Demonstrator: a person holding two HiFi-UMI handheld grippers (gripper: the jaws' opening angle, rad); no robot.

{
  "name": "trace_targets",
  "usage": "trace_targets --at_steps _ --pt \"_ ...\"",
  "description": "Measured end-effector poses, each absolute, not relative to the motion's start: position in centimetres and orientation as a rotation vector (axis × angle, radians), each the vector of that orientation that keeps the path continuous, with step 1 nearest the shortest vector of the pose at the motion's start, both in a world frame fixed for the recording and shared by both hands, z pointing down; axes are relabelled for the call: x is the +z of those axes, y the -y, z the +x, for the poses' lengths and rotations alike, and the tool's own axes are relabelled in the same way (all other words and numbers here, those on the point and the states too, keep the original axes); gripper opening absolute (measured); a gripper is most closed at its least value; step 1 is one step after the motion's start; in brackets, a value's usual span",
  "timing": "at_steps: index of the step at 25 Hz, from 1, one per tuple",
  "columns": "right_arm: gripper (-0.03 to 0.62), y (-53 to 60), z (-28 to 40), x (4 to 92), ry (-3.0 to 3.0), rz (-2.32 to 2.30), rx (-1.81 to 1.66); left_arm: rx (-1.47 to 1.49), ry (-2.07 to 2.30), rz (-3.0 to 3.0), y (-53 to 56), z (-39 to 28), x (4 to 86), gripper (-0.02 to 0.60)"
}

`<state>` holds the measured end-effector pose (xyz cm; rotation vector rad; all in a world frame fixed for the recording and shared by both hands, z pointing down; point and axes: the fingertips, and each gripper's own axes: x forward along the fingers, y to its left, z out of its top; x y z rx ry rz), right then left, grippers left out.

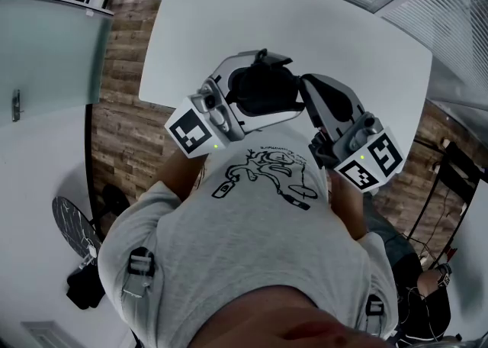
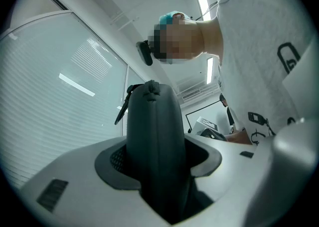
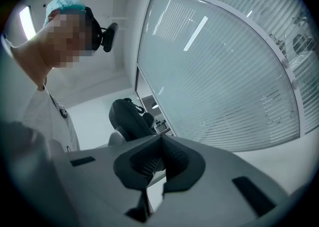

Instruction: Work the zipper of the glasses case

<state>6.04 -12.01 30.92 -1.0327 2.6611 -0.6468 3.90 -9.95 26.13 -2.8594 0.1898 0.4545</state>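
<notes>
Glasses case (image 2: 152, 136): black, smooth, rounded

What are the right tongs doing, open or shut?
Shut: the right tongs touch at their tips, nothing between them; the glasses case is beyond.

The black oval zip-up glasses case (image 1: 267, 83) sits between the jaws of the left claw (image 1: 252, 95), raised in front of the person's chest and over the near edge of the white rounded worktop (image 1: 343, 33). The right claw (image 1: 306, 88) stands just to the right of the case, its tip beside the case's right end; whether they touch cannot be told. The worktop stretches ahead of the person above the brown wooden-plank floor (image 1: 126, 110), with a frosted glass partition (image 1: 53, 49) off to its left.
</notes>
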Motion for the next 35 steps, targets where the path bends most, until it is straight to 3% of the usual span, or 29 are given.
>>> trace_targets --at_steps 35 --pt "0.008 11.8 4.7 32.7 -2.619 -0.871 -0.802 0.704 -0.150 -2.886 10.0 2.8 22.2 0.252"
